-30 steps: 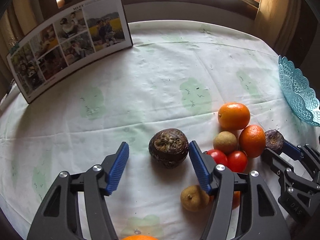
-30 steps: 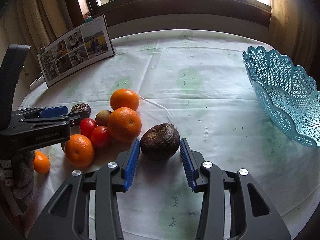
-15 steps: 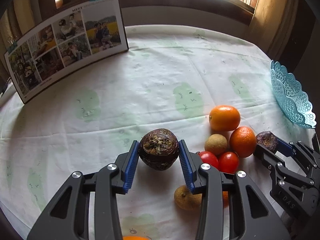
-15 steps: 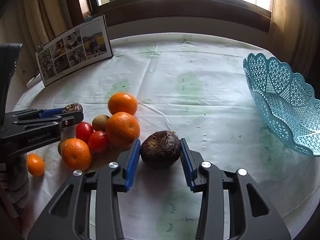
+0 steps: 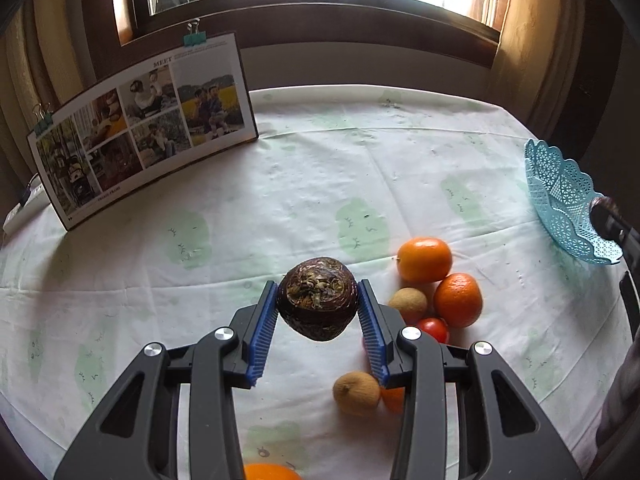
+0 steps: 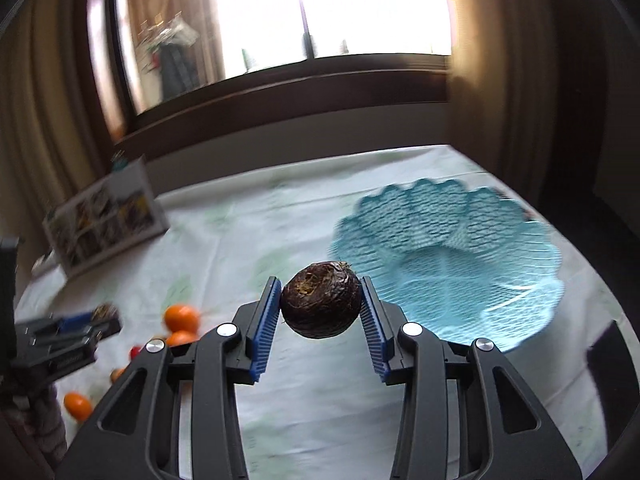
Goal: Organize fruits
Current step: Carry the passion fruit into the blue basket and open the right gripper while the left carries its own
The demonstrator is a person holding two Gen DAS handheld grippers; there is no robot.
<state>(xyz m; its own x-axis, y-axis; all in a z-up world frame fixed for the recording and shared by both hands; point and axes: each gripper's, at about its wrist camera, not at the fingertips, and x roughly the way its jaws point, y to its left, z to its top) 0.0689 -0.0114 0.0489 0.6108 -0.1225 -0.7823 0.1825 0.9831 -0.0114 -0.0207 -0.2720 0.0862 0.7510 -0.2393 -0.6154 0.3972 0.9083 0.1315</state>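
My left gripper (image 5: pixel 318 306) is shut on a dark wrinkled passion fruit (image 5: pixel 317 304) and holds it above the tablecloth. My right gripper (image 6: pixel 321 306) is shut on a second dark passion fruit (image 6: pixel 321 304), lifted in the air just left of the blue lattice basket (image 6: pixel 448 256). On the cloth lie two oranges (image 5: pixel 425 254), (image 5: pixel 458 300), two brown longans (image 5: pixel 408 305), (image 5: pixel 356 394) and a red tomato (image 5: pixel 433 329). The basket also shows in the left wrist view (image 5: pixel 568 208) at the far right. The left gripper shows in the right wrist view (image 6: pixel 68 334) at the left.
A photo board (image 5: pixel 140 120) stands propped at the back left of the round table (image 5: pixel 320 168). A small orange (image 5: pixel 268 472) lies at the near edge. The window wall and curtains close the far side. The right wrist view is motion-blurred.
Both grippers closed on their passion fruits and lifted them off the cloth. The right gripper has swung right toward the basket.
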